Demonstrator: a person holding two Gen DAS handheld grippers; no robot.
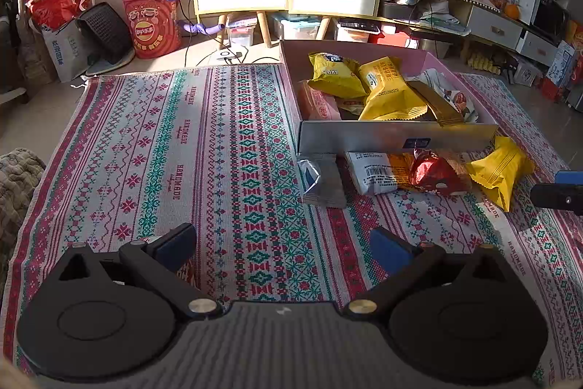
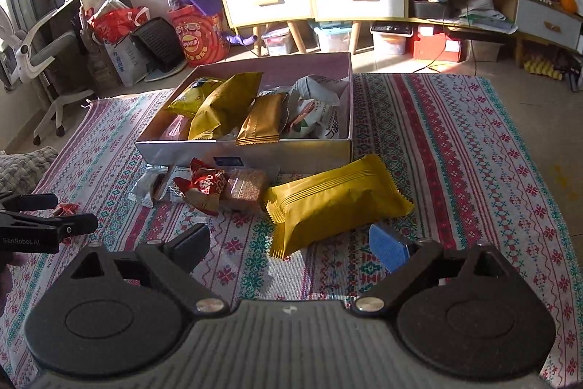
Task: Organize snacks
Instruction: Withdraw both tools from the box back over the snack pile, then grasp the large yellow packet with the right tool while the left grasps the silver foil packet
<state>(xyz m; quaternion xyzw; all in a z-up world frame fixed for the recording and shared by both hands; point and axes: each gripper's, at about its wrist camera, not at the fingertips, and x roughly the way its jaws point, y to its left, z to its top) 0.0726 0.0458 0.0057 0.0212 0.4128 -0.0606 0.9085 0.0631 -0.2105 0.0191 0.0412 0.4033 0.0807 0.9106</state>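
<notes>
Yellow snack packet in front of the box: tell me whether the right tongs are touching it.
Apart. The right wrist view shows patterned cloth between the yellow snack packet and both open fingers of the right tongs.

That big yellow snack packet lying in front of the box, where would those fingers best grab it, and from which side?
Probably across the middle of the yellow packet, coming from above with the open right gripper right beside it. The packet lies flat on the cloth, puffy in the middle; its long sides are free, while one crimped end nearly touches the brown snack.
</notes>
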